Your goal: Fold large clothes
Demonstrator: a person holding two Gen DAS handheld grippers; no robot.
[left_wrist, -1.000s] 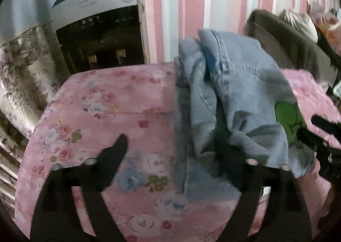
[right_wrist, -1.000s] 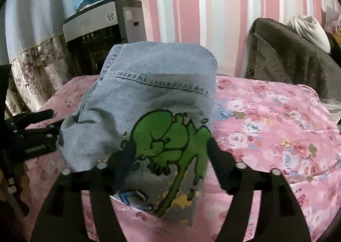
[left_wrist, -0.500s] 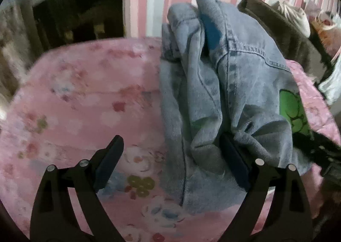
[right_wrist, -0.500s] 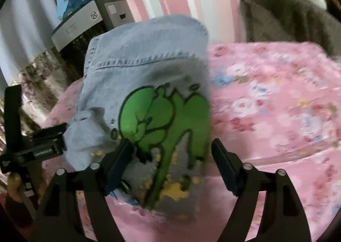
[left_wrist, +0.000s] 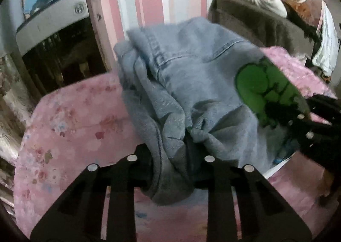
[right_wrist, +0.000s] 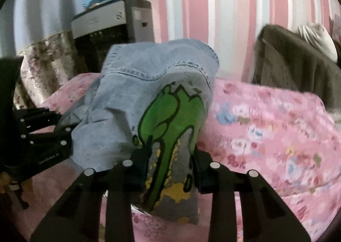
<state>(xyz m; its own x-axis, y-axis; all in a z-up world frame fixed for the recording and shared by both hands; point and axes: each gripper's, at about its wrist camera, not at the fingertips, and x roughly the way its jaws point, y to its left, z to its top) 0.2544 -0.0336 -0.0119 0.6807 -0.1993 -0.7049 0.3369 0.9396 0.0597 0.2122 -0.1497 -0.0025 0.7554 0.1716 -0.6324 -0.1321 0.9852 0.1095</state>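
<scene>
Fingers of left gripper (left_wrist: pixel 170 163) now clamped on a bunched denim edge; a second ago they were spread wide. Jacket (left_wrist: pixel 191 84) lifted off the pink bedspread (left_wrist: pixel 70 118), right gripper (left_wrist: pixel 315 126) at its far side. Right wrist view: right gripper (right_wrist: pixel 170 169) pinches the green-print corner, also closed since earlier; left gripper (right_wrist: pixel 42 135) beside the jacket (right_wrist: pixel 132 101). Both corners held, so fold-over looks ready to go.
</scene>
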